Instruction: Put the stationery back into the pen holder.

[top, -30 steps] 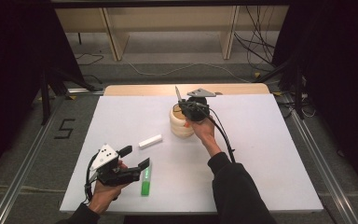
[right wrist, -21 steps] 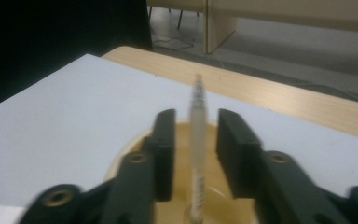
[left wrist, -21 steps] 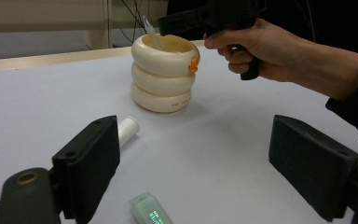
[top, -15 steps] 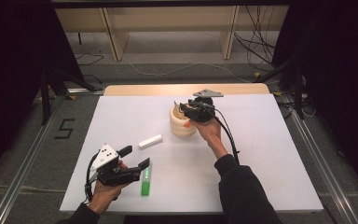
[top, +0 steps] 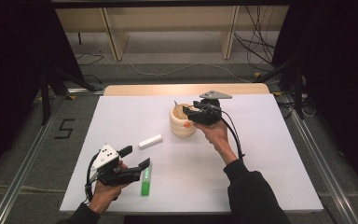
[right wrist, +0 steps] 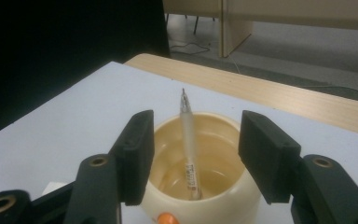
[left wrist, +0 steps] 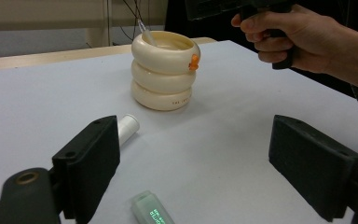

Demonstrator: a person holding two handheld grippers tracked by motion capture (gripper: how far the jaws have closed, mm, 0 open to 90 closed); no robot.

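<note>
The cream holder (top: 183, 121), three stacked rings with an orange knob on its side, stands near the middle of the white table (top: 270, 158); a clear pen (right wrist: 187, 144) leans inside it, tip up. The right gripper (top: 196, 113) hovers at the holder's rim, and its jaws have just been opening: in the right gripper view they stand apart on either side of the pen without touching it. That view also shows dark print on the pen's lower barrel, too small to read. The left gripper (top: 135, 157) sits low at the table's near left, jaws wide apart and holding nothing. Just beside it lies a green marker (top: 145, 179); the left gripper view shows pale lettering on the marker's label, blurred past reading, and small dark print on the holder's bottom ring, also illegible. A white tube (top: 150, 141) lies between marker and holder. On the floor left of the table, the high view shows a "5" (top: 66, 128).
</note>
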